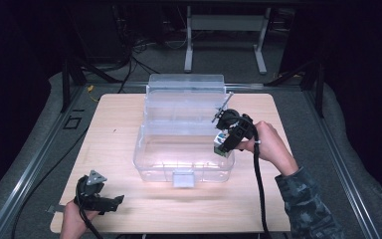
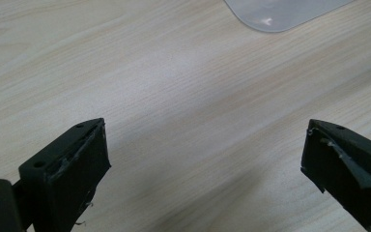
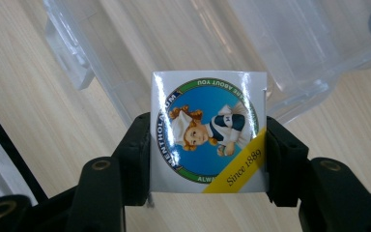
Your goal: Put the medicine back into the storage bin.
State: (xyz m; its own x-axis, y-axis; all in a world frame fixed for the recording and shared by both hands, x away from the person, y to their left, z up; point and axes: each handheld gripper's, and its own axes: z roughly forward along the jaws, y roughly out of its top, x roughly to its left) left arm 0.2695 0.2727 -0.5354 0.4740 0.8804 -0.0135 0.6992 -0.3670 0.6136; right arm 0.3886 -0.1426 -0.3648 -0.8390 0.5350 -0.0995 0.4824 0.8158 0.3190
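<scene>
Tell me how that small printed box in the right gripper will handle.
The small box looks like thin glossy card, so probably light and easy to dent if squeezed harder. Its shiny faces may slip against the right gripper. Its flat sides suggest it will sit steady, not roll, once set in the clear bin.

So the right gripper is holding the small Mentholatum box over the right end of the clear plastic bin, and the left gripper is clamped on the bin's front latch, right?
Not quite. The left gripper holds nothing: the left gripper view shows its jaws wide apart over bare table. The rest stands: the right gripper is shut on the small Mentholatum box at the right end of the clear plastic bin.
</scene>
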